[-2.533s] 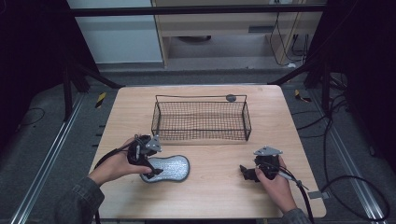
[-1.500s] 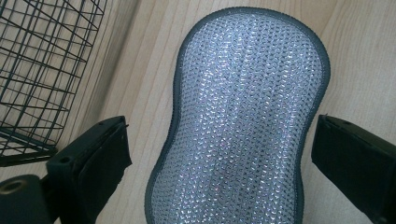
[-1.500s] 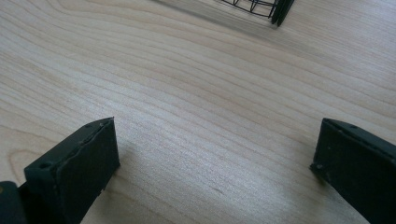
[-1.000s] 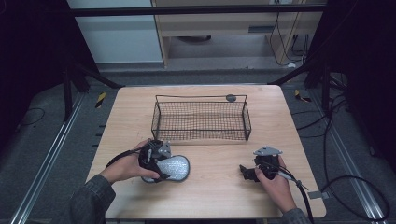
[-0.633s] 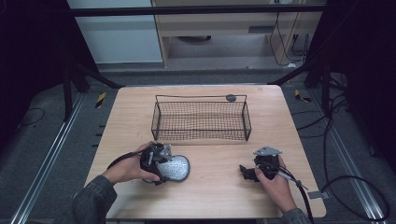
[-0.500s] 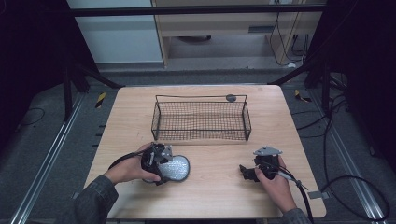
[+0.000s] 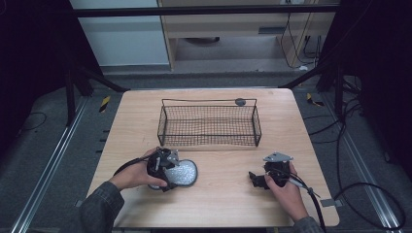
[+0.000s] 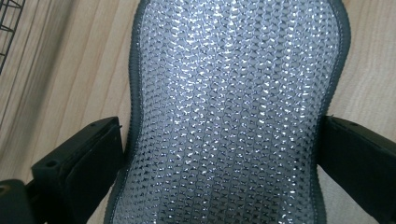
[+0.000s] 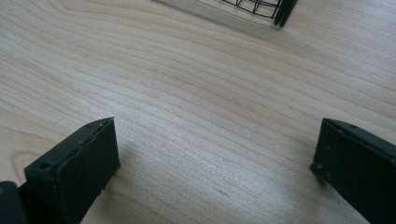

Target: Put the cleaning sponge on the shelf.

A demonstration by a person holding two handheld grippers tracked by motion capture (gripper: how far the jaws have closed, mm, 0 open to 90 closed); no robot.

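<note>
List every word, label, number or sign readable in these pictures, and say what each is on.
None can be read.
The silver mesh pad between the left gripper's jaws bears no print.
The wire basket, the table and the right gripper show no lettering.
The yellow-and-black striped marks on the floor are stripes, not text.

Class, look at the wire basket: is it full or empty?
Empty. The wire basket shows bare mesh; the silver pad lies on the table outside it.
</note>
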